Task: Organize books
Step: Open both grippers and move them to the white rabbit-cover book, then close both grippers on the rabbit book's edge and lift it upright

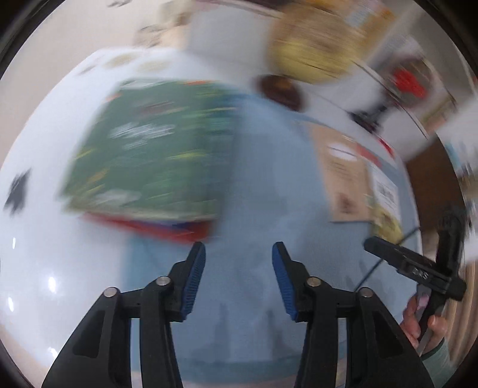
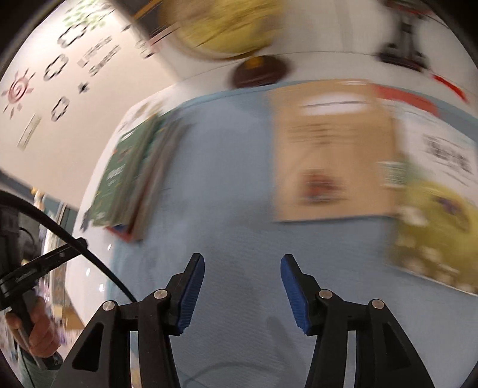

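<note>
Although both views are heavily blurred, the books can be made out on a pale blue mat [image 1: 263,185] that covers a white table [image 1: 35,238]. One stack [image 1: 146,152] lies toward the left of the mat: a green-covered book [image 2: 115,176] on top, with a red cover edge [image 1: 167,228] showing beneath it. How many books the stack holds cannot be counted. Well apart from it, toward the right, lies a tan-covered book [image 2: 331,149], flat, with a white oval near its top edge. Just beside it on the right lies a white-and-yellow book [image 2: 436,209] with dark lettering; whether the two overlap cannot be told. That makes two loose books and one stack.

Between the stack and the tan-covered book runs a broad strip of bare mat, and the near part of the mat in front of both grippers is bare as well.

Left gripper [image 1: 239,268]: blue pads parted, nothing between them, above the bare mat near the stack's lower right corner. Right gripper [image 2: 242,286]: pads likewise parted and empty, over the bare strip. Each hand [image 1: 418,322] shows at the margin of the other's view, wrapped around a black handle.

At the table's far edge stands a yellow globe [image 2: 221,27] on a dark round base [image 2: 260,70]. A dark-based stand [image 2: 403,50] is to its right, its upper part too blurred to identify. A wall with printed decals [image 2: 59,68] rises behind on the left.
</note>
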Demonstrator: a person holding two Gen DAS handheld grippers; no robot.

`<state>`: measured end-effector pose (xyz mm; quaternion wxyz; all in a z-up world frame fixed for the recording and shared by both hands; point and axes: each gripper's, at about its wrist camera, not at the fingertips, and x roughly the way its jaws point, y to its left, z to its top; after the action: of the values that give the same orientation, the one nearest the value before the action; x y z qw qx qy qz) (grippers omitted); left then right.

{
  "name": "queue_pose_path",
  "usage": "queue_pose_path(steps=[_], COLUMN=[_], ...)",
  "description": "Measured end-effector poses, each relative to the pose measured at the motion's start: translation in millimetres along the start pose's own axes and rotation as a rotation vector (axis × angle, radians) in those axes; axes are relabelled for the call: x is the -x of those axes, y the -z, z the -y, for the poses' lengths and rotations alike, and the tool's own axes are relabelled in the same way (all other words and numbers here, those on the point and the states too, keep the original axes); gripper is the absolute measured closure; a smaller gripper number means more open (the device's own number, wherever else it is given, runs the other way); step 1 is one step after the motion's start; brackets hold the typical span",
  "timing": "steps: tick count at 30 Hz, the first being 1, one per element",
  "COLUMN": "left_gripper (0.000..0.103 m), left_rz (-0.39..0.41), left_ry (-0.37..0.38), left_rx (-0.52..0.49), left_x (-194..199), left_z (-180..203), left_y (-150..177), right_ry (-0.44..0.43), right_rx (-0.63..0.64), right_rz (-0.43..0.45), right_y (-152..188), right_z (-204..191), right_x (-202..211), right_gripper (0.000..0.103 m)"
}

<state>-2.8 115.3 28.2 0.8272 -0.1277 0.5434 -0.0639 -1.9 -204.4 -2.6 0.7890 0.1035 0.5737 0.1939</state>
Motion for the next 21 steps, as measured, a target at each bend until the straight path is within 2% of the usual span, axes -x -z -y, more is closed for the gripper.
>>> queue_pose_path(steps=[2,5,7,10,12,15,17,20,21], left_gripper=[0.049,0.045,0.038,0.038,0.038,0.040,0.042,0.046,0.048], left_rz=[-0.017,-0.039,-0.068,-0.107,-0.106,-0.090,-0.106,-0.111,-0.120], left_ry=[0.046,0.127,0.155,0.199,0.175,0.101,0.080,0.058,0.057], left_rx=[-0.088,-0.194,-0.232,-0.239,-0.236,-0.237,-0.217,-0.193,-0.183], left_x=[-19,-51,-75,-112,-132,-159,-174,-186,-190], left_z=[57,133,174,220,237,257,262,264,266], left_y=[-8,-17,-23,-31,-35,-39,-39,-38,-36], right_ry=[0.020,0.046,0.071,0.098,0.107,0.126,0.122,0.152,0.149], right_rx=[-0.057,-0.154,-0.200,-0.263,-0.289,-0.318,-0.324,-0.276,-0.261], right_rz=[0.025,0.066,0.085,0.105,0.102,0.071,0.053,0.045,0.039], right_y=[4,9,12,13,9,0,-7,-14,-15], right_z=[35,96,132,184,210,238,253,257,257], right_x=[19,51,69,89,94,86,78,67,63], right_gripper=[0.052,0.052,0.050,0.046,0.045,0.045,0.045,0.067,0.070])
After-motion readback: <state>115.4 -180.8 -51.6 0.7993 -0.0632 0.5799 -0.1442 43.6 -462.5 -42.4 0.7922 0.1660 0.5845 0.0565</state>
